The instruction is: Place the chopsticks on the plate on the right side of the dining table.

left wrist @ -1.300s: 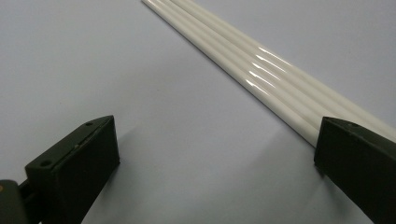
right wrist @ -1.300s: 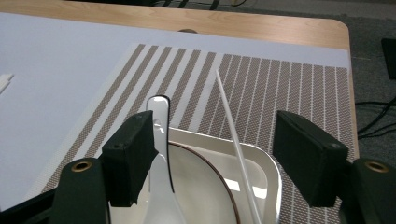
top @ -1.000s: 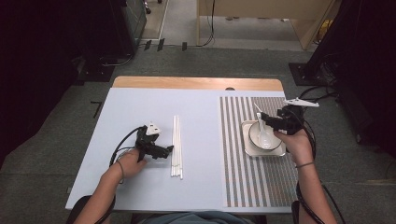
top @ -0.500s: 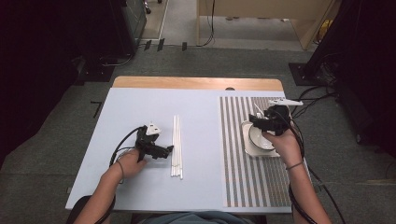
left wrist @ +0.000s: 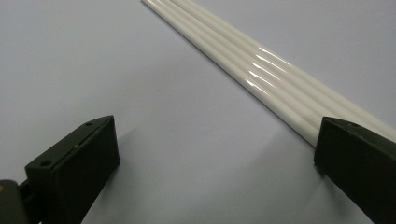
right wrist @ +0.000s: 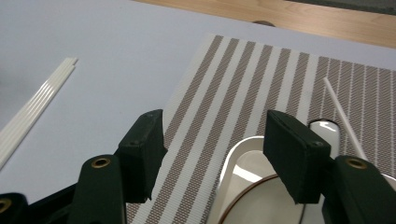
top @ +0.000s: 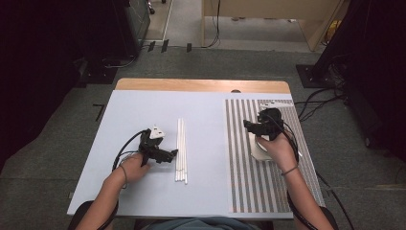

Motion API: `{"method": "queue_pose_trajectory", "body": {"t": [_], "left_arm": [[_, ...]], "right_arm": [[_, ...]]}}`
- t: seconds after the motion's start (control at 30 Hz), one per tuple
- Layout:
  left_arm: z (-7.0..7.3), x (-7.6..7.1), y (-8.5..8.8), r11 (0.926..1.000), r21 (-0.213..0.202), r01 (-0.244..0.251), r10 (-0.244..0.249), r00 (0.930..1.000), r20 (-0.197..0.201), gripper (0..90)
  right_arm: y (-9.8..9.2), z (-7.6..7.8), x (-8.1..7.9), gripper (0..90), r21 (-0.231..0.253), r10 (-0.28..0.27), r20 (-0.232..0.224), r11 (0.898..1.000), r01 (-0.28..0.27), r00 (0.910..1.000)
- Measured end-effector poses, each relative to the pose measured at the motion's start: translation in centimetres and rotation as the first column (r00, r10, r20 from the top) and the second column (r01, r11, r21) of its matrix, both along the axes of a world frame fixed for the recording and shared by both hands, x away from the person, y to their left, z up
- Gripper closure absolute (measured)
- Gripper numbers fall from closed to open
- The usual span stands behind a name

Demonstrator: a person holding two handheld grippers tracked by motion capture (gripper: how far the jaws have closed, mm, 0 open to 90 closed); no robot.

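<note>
Four glossy white plastic rods [top: 181, 149] lie untouched side by side on the pale blue desk [top: 134, 115], both grippers' fingers released and empty, left gripper [top: 168, 155] beside them, right gripper [top: 250, 125] over a white dish [right wrist: 252, 186].

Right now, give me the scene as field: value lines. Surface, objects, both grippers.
surface: pale blue table with a striped mat on its right part
rods: bundle of white rods lying side by side near the table's middle
dish: white dish on the striped mat, with a thin white stick beside it
left gripper: left gripper open, low over the table, one jaw at the edge of the rods
right gripper: right gripper open, above the dish's rim, holding nothing
</note>
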State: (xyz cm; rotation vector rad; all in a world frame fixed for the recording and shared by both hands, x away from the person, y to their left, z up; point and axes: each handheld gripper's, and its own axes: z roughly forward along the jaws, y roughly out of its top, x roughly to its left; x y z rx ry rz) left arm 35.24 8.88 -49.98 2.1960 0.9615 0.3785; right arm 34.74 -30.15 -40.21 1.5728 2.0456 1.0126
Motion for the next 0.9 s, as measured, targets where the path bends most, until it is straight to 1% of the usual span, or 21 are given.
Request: {"method": "queue_pose_trajectory", "body": {"t": [0.07,0.13,0.23,0.37,0.47,0.5,0.6,0.9], "left_arm": [[0.0,0.0,0.0,1.0000,0.000,0.000,0.000,1.0000,0.000,0.0],[0.0,0.0,0.0,1.0000,0.000,0.000,0.000,1.0000,0.000,0.0],[0.0,0.0,0.0,1.0000,0.001,0.001,-0.001,1.0000,0.000,0.0],[0.0,0.0,0.0,1.0000,0.001,0.001,-0.001,1.0000,0.000,0.0],[0.0,0.0,0.0,1.0000,0.001,0.001,-0.001,1.0000,0.000,0.0],[0.0,0.0,0.0,1.0000,0.001,0.001,-0.001,1.0000,0.000,0.0],[0.0,0.0,0.0,1.0000,0.002,0.002,-0.002,1.0000,0.000,0.0],[0.0,0.0,0.0,1.0000,-0.001,-0.001,0.001,1.0000,0.001,0.0]], "right_arm": [[0.5,-0.2,-0.1,34.6,-0.014,0.017,0.018,1.000,-0.017,0.9997],[1.1,-0.4,-0.1,31.5,-0.031,0.041,0.023,0.999,-0.040,0.9989],[1.8,-0.7,-0.2,28.2,-0.042,0.073,0.022,0.996,-0.072,0.9971],[2.7,-1.1,-0.2,25.2,-0.029,0.095,0.017,0.995,-0.094,0.9953],[3.1,-1.2,-0.3,24.0,-0.022,0.115,0.024,0.993,-0.114,0.9931],[3.2,-1.3,-0.3,23.9,-0.024,0.122,0.027,0.992,-0.122,0.9921],[3.7,-1.5,-0.4,22.7,-0.049,0.146,0.032,0.988,-0.144,0.9888],[4.8,-2.4,-0.3,20.1,-0.037,0.174,0.020,0.984,-0.173,0.9846]]}}
